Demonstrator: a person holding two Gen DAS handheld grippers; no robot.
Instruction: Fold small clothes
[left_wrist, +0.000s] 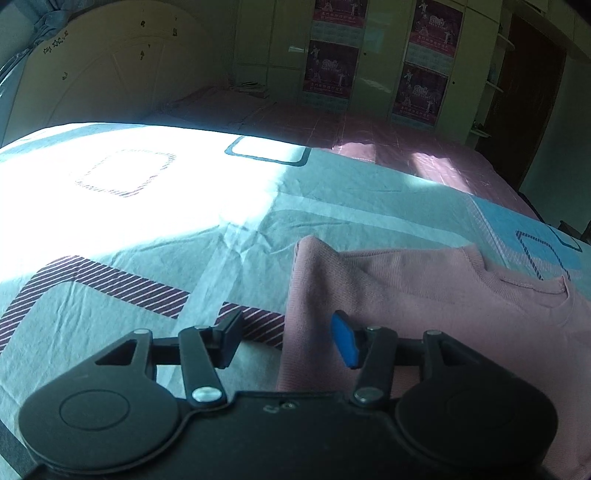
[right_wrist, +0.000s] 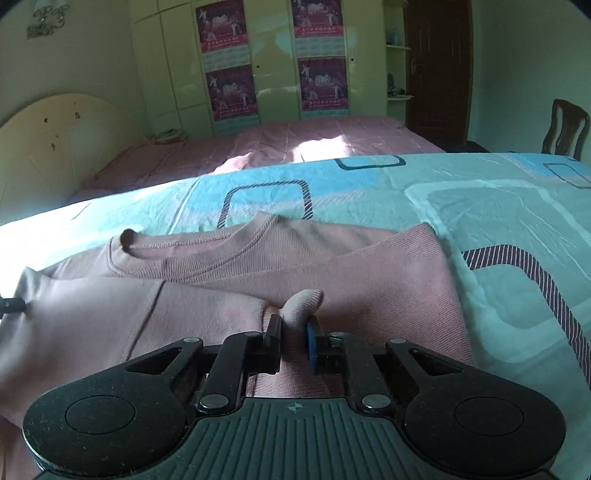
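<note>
While the pink sweater (right_wrist: 229, 288) lies spread flat on the pale blue patterned bedsheet (right_wrist: 480, 206), its ribbed neckline turned away from the cameras, a small fold of its cloth stands pinched up between the fingers of the right gripper (right_wrist: 293, 339), whose jaws stand narrow around that fold. At the sweater's left edge the left gripper (left_wrist: 288, 339) hovers with jaws wide apart, nothing clamped, its blue pad (left_wrist: 345, 341) over the pink cloth. Beyond the sweater lies a pink-covered bed (right_wrist: 295, 144), then poster-hung wardrobes (right_wrist: 273, 62).
</note>
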